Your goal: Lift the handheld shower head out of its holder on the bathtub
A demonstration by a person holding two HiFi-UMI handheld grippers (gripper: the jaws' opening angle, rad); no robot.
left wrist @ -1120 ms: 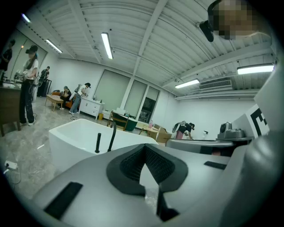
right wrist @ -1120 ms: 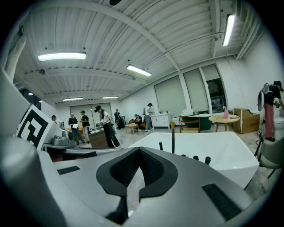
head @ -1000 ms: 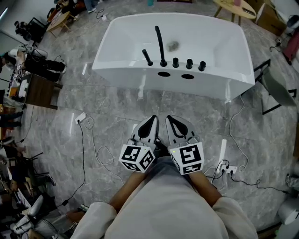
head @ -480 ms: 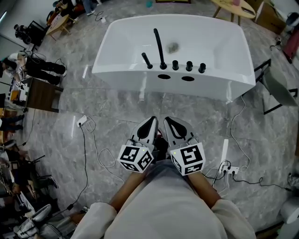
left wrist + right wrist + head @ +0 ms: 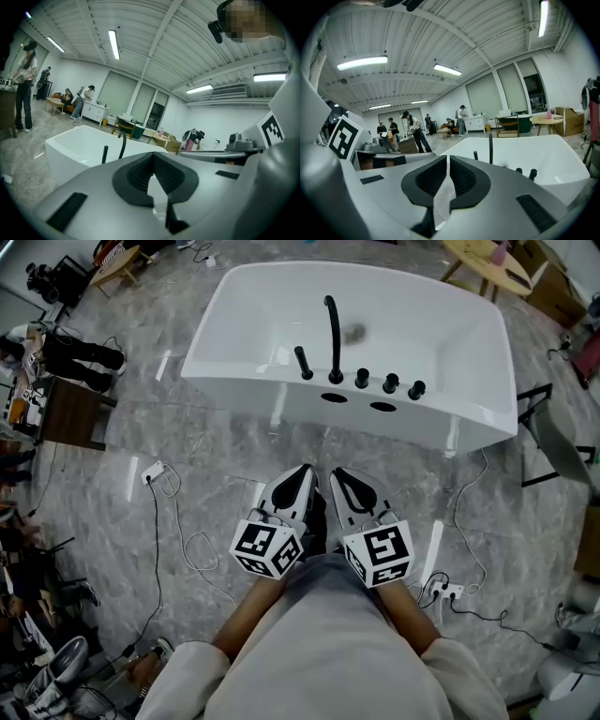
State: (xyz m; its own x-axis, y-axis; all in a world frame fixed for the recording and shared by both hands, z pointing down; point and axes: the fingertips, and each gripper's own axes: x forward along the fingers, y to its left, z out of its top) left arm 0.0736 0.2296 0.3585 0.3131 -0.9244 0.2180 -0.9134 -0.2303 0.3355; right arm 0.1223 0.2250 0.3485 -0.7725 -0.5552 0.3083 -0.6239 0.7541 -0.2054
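Note:
The white bathtub (image 5: 244, 381) stands on the grey marble floor ahead of me. On its near rim the black handheld shower head (image 5: 303, 363) sits upright in its holder, left of the tall curved spout (image 5: 333, 338) and three black knobs (image 5: 389, 383). My left gripper (image 5: 298, 486) and right gripper (image 5: 339, 482) hover side by side over the floor, short of the tub, both shut and empty. The left gripper (image 5: 152, 157) sees the shower head (image 5: 105, 154) ahead at its left. The right gripper (image 5: 448, 159) sees the shower head (image 5: 475, 155) ahead at its right.
Cables and a power strip (image 5: 445, 592) lie on the floor at the right, more cable (image 5: 178, 521) at the left. A black chair (image 5: 553, 423) stands right of the tub. A dark table (image 5: 80, 418) and people are at the far left.
Both grippers have moved forward together toward the tub, which now sits a little nearer. Both stay shut.

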